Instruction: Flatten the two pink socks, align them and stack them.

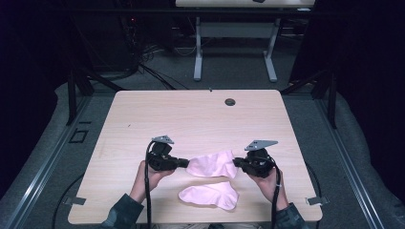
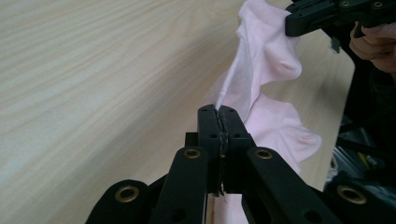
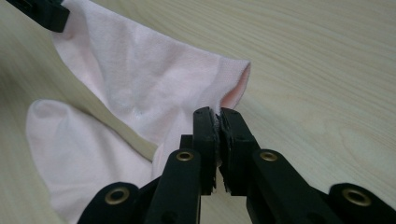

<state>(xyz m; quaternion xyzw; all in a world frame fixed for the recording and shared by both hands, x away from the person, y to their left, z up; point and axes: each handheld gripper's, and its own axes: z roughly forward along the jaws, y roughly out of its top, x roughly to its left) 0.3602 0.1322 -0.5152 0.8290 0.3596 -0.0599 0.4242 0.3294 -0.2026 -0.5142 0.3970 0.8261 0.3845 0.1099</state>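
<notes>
A pink sock (image 1: 213, 164) hangs stretched between my two grippers just above the light wooden table (image 1: 191, 114). My left gripper (image 1: 187, 162) is shut on its toe end (image 2: 231, 84). My right gripper (image 1: 236, 163) is shut on its cuff edge (image 3: 224, 100), whose opening gapes beside the jaws. A second pink sock (image 1: 210, 195) lies flat on the table near the front edge, below the held one; it lies under the held sock in the left gripper view (image 2: 285, 135) and the right gripper view (image 3: 79, 154).
A round cable hole (image 1: 230, 101) sits near the table's far edge. Another table's legs (image 1: 198, 47) stand on the floor beyond. Metal rails (image 1: 43, 162) run along both sides of the table.
</notes>
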